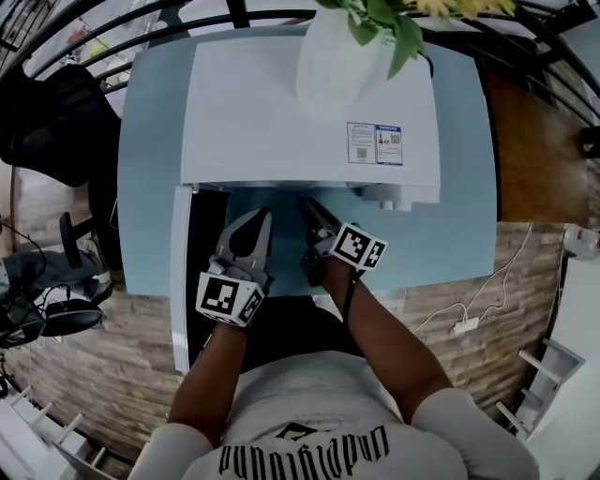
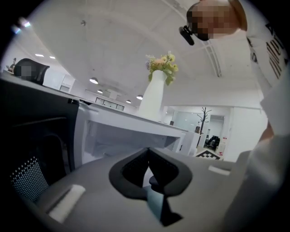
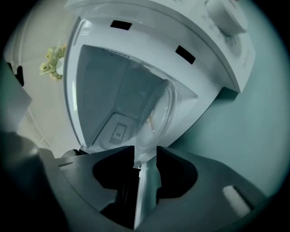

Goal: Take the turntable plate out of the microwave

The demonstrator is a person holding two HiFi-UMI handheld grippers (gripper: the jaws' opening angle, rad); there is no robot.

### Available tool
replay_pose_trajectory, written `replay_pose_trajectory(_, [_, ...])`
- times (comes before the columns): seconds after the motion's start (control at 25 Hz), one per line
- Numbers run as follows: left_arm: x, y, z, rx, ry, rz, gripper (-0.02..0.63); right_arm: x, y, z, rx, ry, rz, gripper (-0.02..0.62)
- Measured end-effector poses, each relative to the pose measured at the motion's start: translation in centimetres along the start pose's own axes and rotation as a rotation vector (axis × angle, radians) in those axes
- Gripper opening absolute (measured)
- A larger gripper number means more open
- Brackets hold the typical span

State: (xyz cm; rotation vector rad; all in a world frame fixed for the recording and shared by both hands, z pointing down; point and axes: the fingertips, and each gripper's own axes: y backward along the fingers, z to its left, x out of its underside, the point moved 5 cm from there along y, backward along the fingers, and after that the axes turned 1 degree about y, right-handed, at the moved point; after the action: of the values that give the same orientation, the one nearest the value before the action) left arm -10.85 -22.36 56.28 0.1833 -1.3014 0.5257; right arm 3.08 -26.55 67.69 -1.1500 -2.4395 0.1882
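A white microwave (image 1: pixel 309 122) stands on a light-blue table (image 1: pixel 459 216), its door (image 1: pixel 180 281) swung open to the left. The glass turntable plate (image 3: pixel 156 118) lies inside the cavity and shows only in the right gripper view; the microwave's top hides it from the head view. My right gripper (image 1: pixel 309 208) points into the opening. Its jaws stand open (image 3: pixel 138 165), with the plate's near rim right at the fingertips and not pressed. My left gripper (image 1: pixel 255 220) is beside it to the left, shut and empty (image 2: pixel 148 156), facing the cavity (image 2: pixel 131 131).
A white vase (image 1: pixel 342 56) with flowers stands on the microwave's top. The control knobs (image 3: pixel 222 13) are on the microwave's right side. A black chair (image 1: pixel 47 122) is at the far left. A power strip (image 1: pixel 464 326) and a white rack (image 1: pixel 553 375) are on the floor at the right.
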Motion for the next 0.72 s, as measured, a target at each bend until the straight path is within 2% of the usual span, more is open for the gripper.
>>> replay_pose_trajectory(0.32, [0.9, -0.5, 0.5, -0.01, 0.025, 0.013, 0.049, 0.0, -2.5, -2.1, 0.035, -0.202, -0.068, 0.15])
replay_pose_trajectory(0.72, [1.5, -0.5, 0.2, 0.005, 0.056, 0.018, 0.049, -0.2, -3.6, -3.1, 0.098, -0.299, -0.12, 0.149])
